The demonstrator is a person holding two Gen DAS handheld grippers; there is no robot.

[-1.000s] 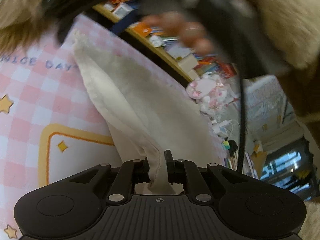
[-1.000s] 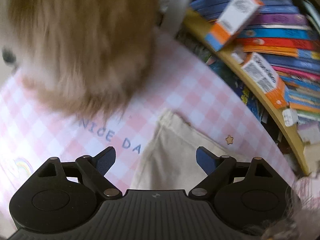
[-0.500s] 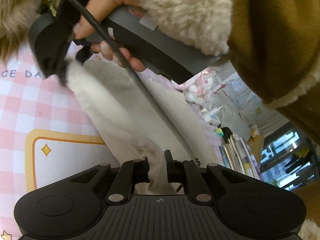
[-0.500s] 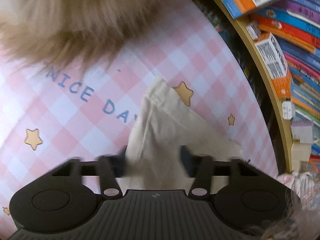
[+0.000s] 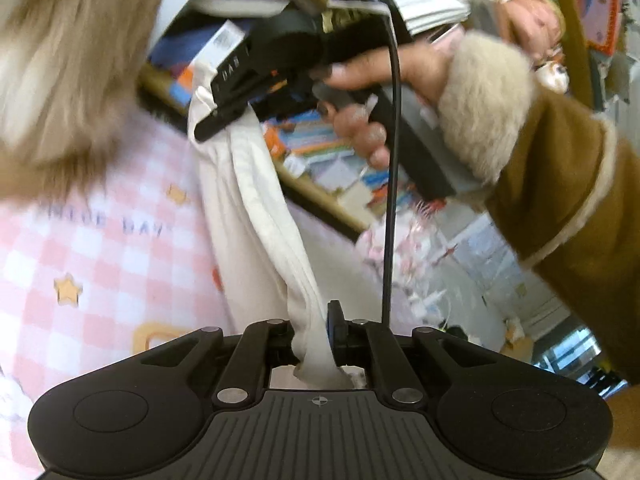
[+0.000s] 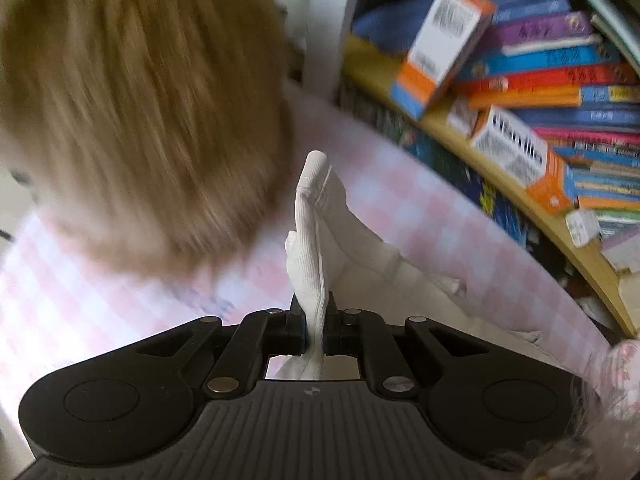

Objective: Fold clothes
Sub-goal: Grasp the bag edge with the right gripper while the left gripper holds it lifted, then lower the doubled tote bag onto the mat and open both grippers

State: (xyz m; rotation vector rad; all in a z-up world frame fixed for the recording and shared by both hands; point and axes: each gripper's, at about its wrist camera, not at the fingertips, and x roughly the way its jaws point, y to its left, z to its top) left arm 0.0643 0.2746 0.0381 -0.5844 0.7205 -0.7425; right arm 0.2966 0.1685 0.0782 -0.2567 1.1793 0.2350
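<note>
Right claw (image 6: 316, 334), wide a second ago, now pinches cream garment (image 5: 256, 208); left claw (image 5: 312, 336) keeps its pinch, cloth lifted above checked bench (image 5: 80, 248), ready to fold

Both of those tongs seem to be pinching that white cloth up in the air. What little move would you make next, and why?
Probably draw the two tongs apart to pull the cloth flat before laying it down. The left tongs and right tongs are each shut on the white garment, which hangs bunched and twisted between them above the pink checked tablecloth. Stretched out, it should fold more neatly.
</note>
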